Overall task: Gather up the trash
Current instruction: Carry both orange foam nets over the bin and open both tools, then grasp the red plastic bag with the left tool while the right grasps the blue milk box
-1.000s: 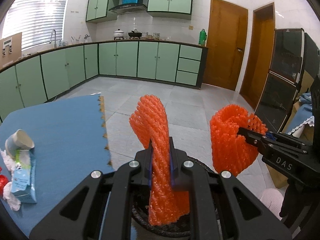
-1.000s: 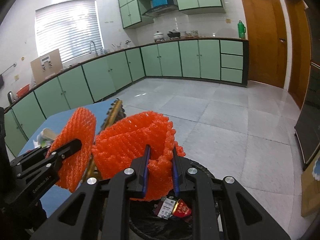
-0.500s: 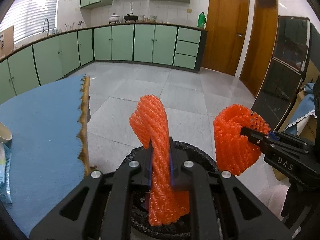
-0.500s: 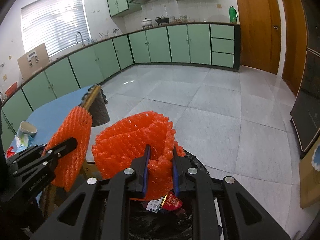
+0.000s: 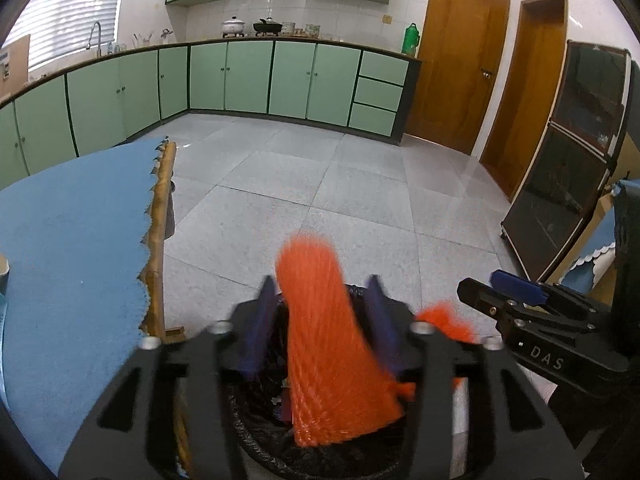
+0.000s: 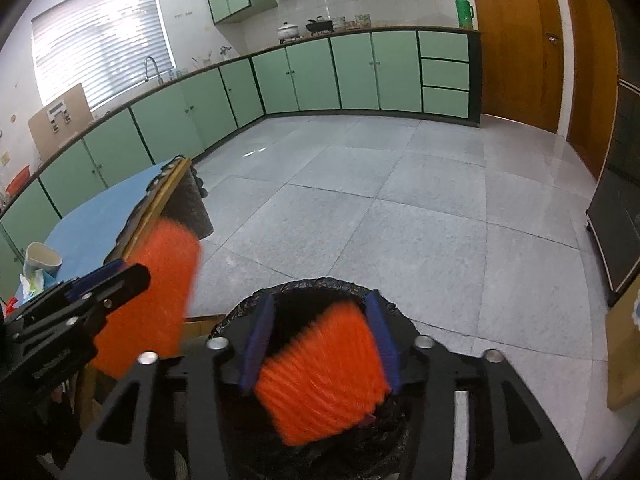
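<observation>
My left gripper [image 5: 320, 320] is open above the black-lined trash bin [image 5: 360, 452]. An orange foam net [image 5: 332, 344] is blurred between its spread fingers, dropping toward the bin. My right gripper [image 6: 320, 340] is open too, and a second orange foam net [image 6: 324, 376] falls blurred between its fingers over the bin [image 6: 312, 292]. In the left wrist view the right gripper [image 5: 500, 300] shows at the right, with that second net [image 5: 444, 320] below it. In the right wrist view the left gripper [image 6: 116, 280] shows at the left, with the first net [image 6: 156, 296] beside it.
A table with a blue cloth [image 5: 72, 240] stands left of the bin. A crushed paper cup [image 6: 40, 258] and wrappers [image 6: 34, 284] lie on it. Grey tiled floor [image 6: 400, 200] spreads ahead, with green cabinets [image 5: 280, 80] behind and a dark cabinet [image 5: 568, 168] at right.
Both grippers have opened over the bin. Both orange nets, held tight before, have slipped free and are falling, blurred.
</observation>
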A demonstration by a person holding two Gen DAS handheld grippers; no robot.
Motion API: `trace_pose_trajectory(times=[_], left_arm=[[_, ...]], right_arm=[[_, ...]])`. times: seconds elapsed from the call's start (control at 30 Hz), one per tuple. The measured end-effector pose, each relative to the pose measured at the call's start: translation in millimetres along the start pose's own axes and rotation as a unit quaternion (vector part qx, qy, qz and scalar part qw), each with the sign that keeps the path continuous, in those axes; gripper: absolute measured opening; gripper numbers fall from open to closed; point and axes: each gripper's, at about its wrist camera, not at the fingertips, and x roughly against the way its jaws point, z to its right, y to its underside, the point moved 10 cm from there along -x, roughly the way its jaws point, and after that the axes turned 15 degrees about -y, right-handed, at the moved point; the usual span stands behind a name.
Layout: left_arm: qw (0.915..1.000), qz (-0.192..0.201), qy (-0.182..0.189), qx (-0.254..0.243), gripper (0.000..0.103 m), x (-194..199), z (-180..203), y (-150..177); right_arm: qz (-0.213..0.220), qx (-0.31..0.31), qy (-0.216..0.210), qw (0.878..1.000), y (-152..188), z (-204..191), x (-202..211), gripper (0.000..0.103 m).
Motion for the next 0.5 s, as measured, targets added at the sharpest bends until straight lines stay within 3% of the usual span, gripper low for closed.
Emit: trace_pose_trajectory(times=[0.13, 0.2, 0.5], left_arm=[[0.9999, 0.004, 0.002, 0.009, 0.055, 6.8, -6.4, -4.2], [0.9998, 0.011, 0.000, 0.016, 0.065, 13.4, -13.0, -8.8], [0.9978, 0.047, -0.027, 0.039, 0.077, 61.5, -61.7, -28.1]], right_arm=[[0.013, -0.002, 0.010, 1.000, -4.6, 0.3, 9.3, 0.076], [0.023, -0.003, 0.019, 1.000, -8.0, 0.2, 16.5, 0.085], [0.074, 0.008, 0.024, 0.997, -31.6, -36.1, 59.9, 0.097]])
